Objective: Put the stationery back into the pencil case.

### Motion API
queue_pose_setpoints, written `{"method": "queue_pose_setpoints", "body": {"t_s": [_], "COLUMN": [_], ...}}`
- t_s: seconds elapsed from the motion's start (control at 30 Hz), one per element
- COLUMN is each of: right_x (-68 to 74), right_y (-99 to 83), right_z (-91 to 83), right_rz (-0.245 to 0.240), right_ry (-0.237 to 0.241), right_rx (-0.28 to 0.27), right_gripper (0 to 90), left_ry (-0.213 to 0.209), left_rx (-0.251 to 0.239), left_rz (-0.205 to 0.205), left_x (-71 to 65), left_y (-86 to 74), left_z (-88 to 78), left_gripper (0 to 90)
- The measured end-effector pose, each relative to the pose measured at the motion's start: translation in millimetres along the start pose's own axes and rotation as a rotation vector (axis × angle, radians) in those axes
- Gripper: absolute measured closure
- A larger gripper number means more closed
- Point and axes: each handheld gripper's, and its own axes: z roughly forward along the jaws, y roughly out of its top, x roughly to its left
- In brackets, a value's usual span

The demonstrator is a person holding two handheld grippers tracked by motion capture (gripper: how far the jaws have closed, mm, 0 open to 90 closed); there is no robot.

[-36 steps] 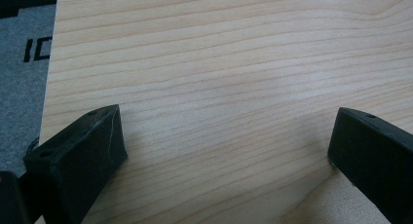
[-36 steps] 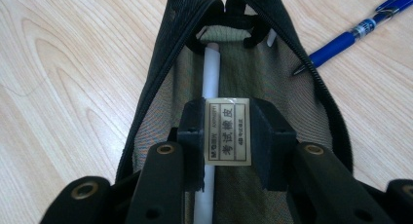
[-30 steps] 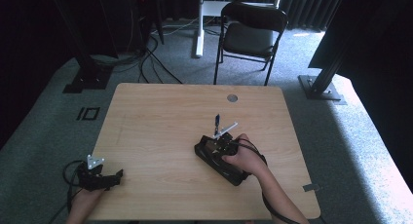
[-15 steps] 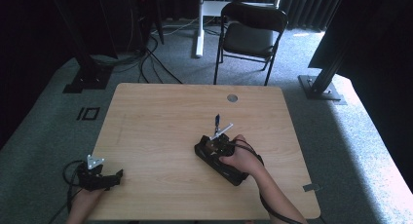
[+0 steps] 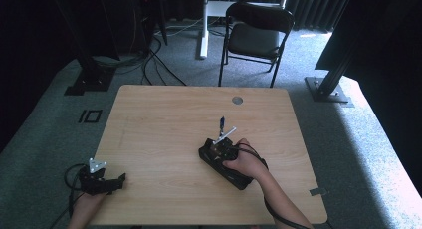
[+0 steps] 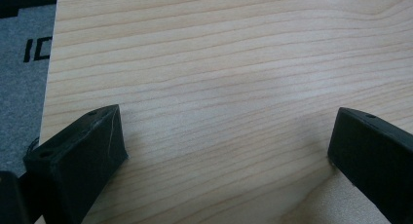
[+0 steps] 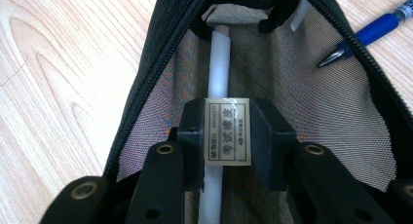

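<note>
Here the eraser (image 7: 228,129), a small block with a printed label, sits pinched between the jaws of the right gripper (image 7: 228,136), held just above the mesh lining of an open black pencil case (image 7: 146,83). A white pen (image 7: 218,68) lies lengthwise inside the case beneath it, and a blue pen (image 7: 375,31) rests across the zipper edge at the far side. The case lies right of centre on the wooden table (image 5: 159,119). Well apart, at the table's near left edge, the left gripper (image 6: 226,146) rests with jaws spread wide over bare wood.
</note>
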Motion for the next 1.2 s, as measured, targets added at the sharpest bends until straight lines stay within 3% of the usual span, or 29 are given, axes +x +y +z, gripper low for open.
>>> {"method": "queue_pose_setpoints", "body": {"t_s": [0.33, 1.2], "right_x": [-2.5, -9.0], "right_y": [0.8, 4.5], "right_z": [-4.2, -55.2], "right_rz": [0.018, 0.017], "right_ry": [0.023, 0.012], "right_rx": [-0.003, -0.193], "right_gripper": [66.1, 64.8], "left_ry": [0.000, 0.000], "left_rx": [0.000, 0.000], "left_rz": [0.000, 0.000], "left_x": [0.0, 0.0], "left_y": [0.0, 0.0], "left_z": [0.0, 0.0], "left_gripper": [0.4, 0.4]}}
